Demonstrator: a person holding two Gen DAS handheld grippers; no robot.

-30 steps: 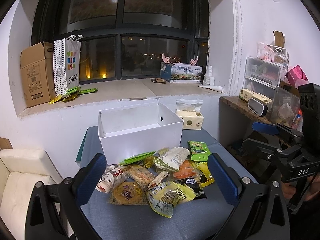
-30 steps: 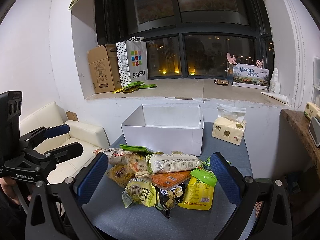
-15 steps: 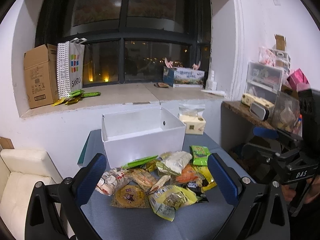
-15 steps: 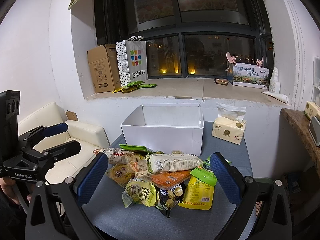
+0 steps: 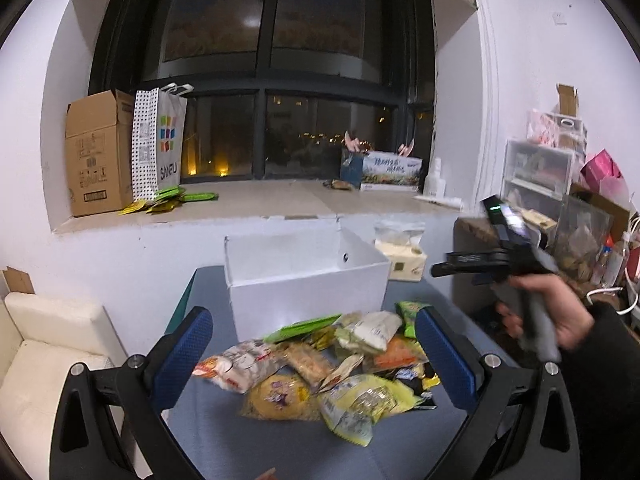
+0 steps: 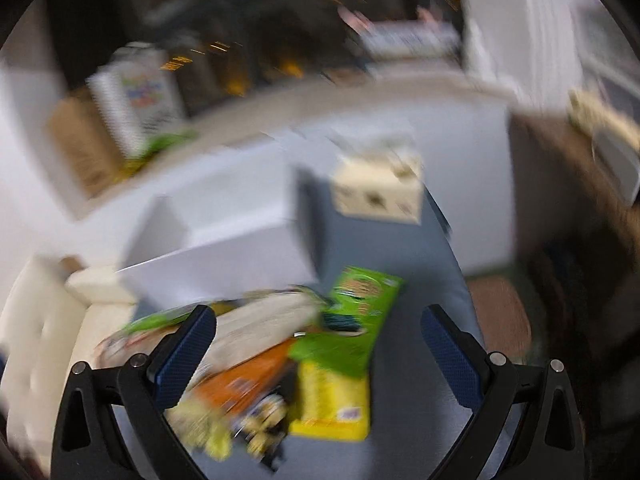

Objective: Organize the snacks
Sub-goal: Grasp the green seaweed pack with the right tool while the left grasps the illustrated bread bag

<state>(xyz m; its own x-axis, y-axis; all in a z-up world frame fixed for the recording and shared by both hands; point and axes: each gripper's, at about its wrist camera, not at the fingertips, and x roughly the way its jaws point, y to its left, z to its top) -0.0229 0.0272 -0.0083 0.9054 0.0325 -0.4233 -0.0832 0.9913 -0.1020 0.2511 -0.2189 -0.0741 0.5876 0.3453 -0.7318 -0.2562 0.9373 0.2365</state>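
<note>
A pile of snack packets (image 5: 320, 364) lies on the blue-grey table (image 5: 280, 452) in front of an open white box (image 5: 308, 276). My left gripper (image 5: 312, 356) is open and empty, hovering over the near side of the pile. My right gripper (image 6: 316, 352) is open and empty above the right side of the pile, over a green packet (image 6: 356, 312) and a yellow packet (image 6: 328, 404); this view is blurred. The right gripper also shows in the left wrist view (image 5: 476, 264), held in a hand at the right.
A tissue pack (image 5: 400, 256) stands right of the box. The windowsill holds a cardboard box (image 5: 96, 152), a paper bag (image 5: 158, 140) and a tissue box (image 5: 384, 168). A cream sofa (image 5: 44, 356) is left; cluttered shelves (image 5: 560, 184) are right.
My right gripper has swung quickly forward and to the right over the pile, tilting and blurring its view. My left gripper has edged a little closer to the snacks.
</note>
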